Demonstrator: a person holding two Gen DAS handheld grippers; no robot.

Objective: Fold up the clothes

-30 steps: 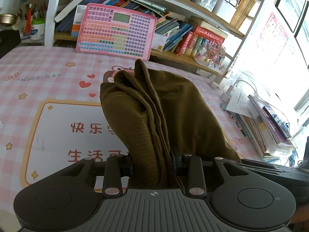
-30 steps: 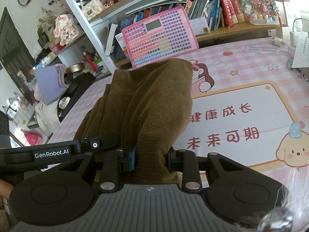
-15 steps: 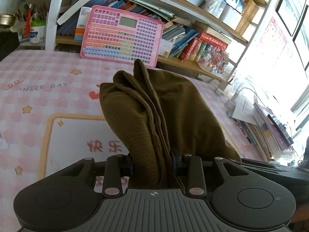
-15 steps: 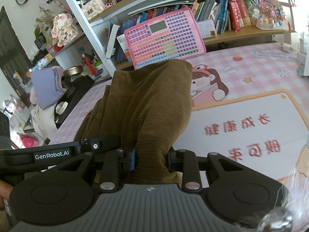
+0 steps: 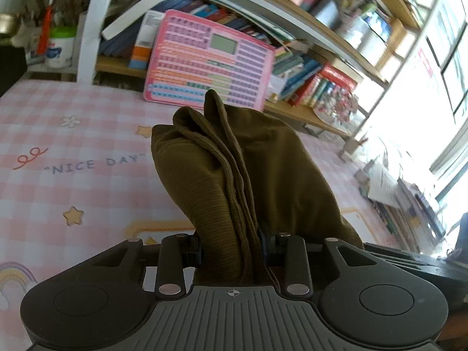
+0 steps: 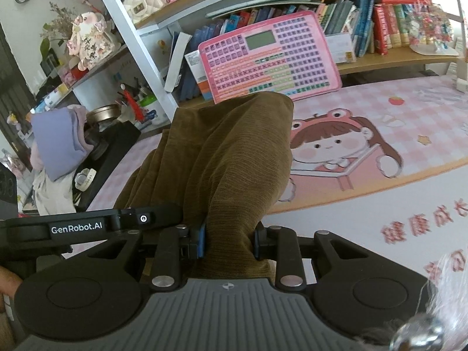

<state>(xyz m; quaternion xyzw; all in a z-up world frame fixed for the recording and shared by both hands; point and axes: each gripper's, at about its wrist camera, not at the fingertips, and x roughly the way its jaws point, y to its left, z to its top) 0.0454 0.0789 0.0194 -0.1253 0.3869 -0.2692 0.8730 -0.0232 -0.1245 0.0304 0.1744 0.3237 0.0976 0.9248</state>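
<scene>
Both grippers are carrying one olive-brown ribbed knit garment (image 5: 234,175) above the pink checked cartoon-printed tabletop (image 5: 87,181). The jaws of the left gripper (image 5: 231,248) stand narrowly apart, clamped on a bunched stack of hemmed layers; the jaws of the right gripper (image 6: 228,242) are pinched likewise on a thick fold of the same cloth, which rises toward 12 o'clock in each view.

The step looks like carrying a folded edge across to lay it down. To do it well:
- keep both grips level and evenly spaced, so the fold line stays straight (any slack between them would sag);
- lower onto bare cloth-free mat, short of the pink toy keyboard (image 6: 272,58) leaning at 12 o'clock against the shelf;
- release only once the layers rest flat.
</scene>
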